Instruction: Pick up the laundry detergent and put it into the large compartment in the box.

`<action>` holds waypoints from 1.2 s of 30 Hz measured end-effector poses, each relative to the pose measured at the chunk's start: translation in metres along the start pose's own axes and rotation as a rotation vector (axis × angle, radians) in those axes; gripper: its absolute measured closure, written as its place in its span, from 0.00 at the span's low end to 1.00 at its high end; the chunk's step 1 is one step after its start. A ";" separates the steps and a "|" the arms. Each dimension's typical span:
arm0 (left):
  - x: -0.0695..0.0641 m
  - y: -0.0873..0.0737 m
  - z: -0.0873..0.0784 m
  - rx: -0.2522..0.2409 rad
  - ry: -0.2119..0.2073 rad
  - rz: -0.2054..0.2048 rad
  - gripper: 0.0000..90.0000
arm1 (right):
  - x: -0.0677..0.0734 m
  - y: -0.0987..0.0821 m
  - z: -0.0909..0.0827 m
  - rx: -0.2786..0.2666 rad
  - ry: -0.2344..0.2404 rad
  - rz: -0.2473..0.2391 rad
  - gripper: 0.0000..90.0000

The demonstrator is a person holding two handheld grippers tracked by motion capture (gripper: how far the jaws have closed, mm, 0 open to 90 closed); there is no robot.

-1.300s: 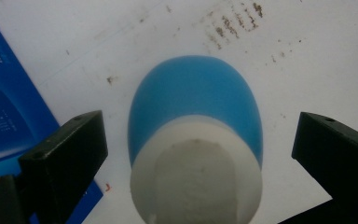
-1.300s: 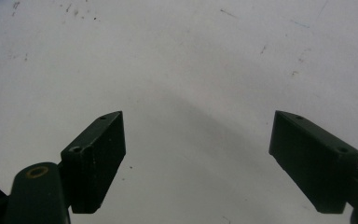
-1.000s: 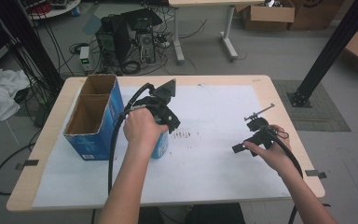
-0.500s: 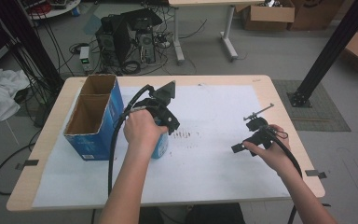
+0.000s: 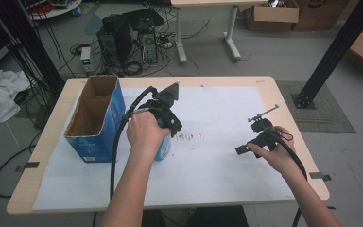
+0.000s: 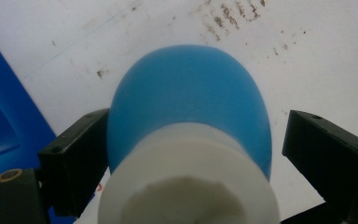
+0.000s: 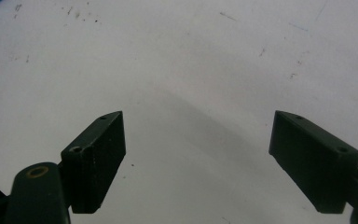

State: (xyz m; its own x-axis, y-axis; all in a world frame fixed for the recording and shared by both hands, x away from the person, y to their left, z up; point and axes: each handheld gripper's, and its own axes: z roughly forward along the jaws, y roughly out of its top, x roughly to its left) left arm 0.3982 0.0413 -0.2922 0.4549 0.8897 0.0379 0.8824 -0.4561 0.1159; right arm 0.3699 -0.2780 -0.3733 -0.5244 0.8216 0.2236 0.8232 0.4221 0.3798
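High view, bottle: a blue bottle stands upright on the white paper, just right of the blue box, under the left hand.
High view, box: cardboard, two open compartments; contents cannot be made out.
Left gripper view: the left gripper straddles the bottle, white neck toward the camera; left jaw touching, right jaw apart.
Right gripper view: the right gripper hangs spread wide over bare paper.

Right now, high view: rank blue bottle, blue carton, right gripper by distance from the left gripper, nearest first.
From the left gripper:
1. Blue bottle: directly under it, between its jaws.
2. Blue carton: just to its left, standing on the table.
3. Right gripper: far across the white sheet, on the right side.
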 end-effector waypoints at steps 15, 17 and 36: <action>0.001 0.000 -0.001 -0.008 -0.006 -0.018 0.18 | -0.001 -0.002 0.001 -0.005 0.004 0.001 0.21; 0.002 0.000 -0.001 -0.007 -0.006 -0.020 0.19 | -0.001 -0.002 0.001 -0.005 0.005 0.001 0.21; 0.006 -0.001 -0.001 0.012 -0.028 -0.039 0.35 | 0.004 -0.001 0.003 -0.005 0.010 -0.011 0.22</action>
State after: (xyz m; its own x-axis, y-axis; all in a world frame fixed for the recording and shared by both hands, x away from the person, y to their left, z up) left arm 0.3995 0.0468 -0.2914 0.4234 0.9059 0.0057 0.9007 -0.4216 0.1044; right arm 0.3675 -0.2743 -0.3758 -0.5356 0.8129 0.2287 0.8163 0.4289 0.3870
